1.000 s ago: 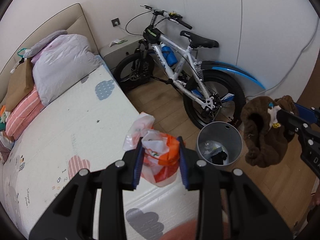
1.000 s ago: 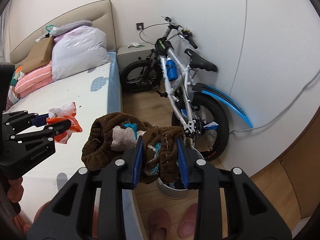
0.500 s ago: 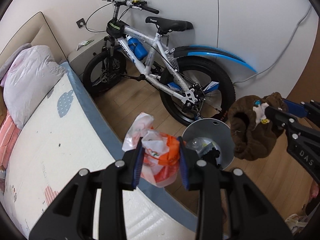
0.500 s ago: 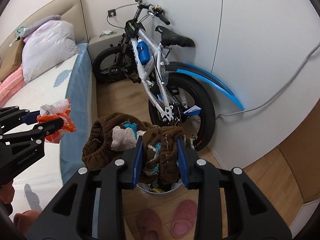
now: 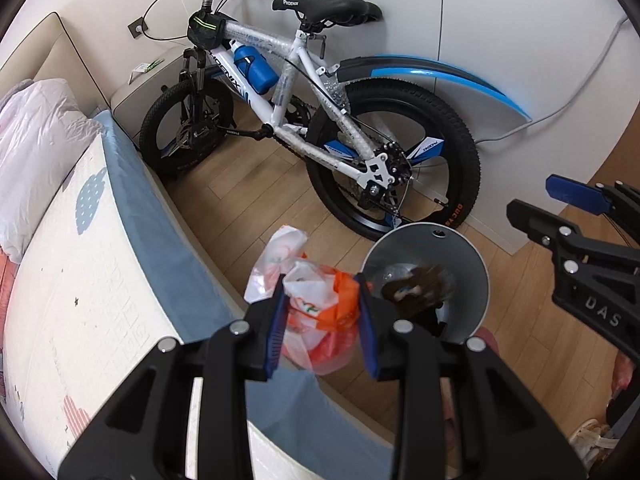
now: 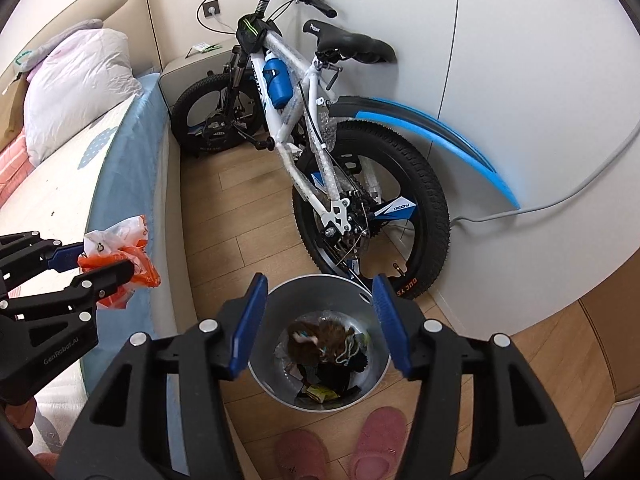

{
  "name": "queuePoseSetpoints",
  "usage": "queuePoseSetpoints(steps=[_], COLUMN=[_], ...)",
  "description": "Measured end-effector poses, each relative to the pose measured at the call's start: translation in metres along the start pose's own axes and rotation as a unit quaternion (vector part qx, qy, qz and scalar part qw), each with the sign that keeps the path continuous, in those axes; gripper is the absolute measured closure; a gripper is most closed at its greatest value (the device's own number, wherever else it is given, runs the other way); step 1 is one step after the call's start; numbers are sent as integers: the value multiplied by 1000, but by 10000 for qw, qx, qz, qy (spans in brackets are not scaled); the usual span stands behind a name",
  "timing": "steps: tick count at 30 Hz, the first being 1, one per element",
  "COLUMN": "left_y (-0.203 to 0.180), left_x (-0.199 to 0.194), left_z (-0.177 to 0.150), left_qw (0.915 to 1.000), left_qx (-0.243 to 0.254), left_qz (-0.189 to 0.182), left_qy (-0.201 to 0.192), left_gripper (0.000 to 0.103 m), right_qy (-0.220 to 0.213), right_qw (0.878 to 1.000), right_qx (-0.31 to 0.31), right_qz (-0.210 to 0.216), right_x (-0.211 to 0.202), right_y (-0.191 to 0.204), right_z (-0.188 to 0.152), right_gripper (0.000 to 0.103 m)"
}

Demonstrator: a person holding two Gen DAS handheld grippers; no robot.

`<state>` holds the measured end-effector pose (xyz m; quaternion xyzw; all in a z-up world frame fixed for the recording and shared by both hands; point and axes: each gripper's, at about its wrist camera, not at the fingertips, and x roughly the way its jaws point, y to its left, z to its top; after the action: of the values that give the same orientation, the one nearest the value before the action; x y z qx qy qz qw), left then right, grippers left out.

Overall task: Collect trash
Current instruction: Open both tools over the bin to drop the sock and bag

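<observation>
Right gripper (image 6: 318,322) just opened over bin (image 6: 370,392), empty; brown knit (image 6: 320,342) dropped inside. Left gripper (image 5: 322,322) clamps orange bag (image 5: 320,312), next for bin.

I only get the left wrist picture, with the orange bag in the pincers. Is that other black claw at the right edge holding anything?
Observer: No. The right gripper is open, its jaws have just been opening, and nothing is between them.
Operator: What's the brown lump in the bin?
Observer: A brown knitted piece, lying on top of other trash in the bin.
Operator: Anything on the floor nearby?
Observer: Two pink slippers, side by side in front of the bin.
</observation>
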<state>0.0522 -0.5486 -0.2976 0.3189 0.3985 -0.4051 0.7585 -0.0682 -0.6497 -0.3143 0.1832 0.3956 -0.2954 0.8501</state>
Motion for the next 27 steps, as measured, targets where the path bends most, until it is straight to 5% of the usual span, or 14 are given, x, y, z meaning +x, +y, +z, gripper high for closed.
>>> queuePoseSetpoints(steps=[16, 27], left_y=[-53, -83], left_x=[9, 22], left_z=[21, 32], left_qw=[9982, 9967], left_qx=[336, 499], left_qz=[-496, -635], left_qy=[-57, 35], left_gripper=[71, 47], right_qy=[-47, -80], right_qw=[9972, 9959], right_qx=[124, 293], right_qz=[-735, -851], right_x=[-19, -21], right_y=[-46, -68], right_z=[-29, -34], right_gripper=[50, 50])
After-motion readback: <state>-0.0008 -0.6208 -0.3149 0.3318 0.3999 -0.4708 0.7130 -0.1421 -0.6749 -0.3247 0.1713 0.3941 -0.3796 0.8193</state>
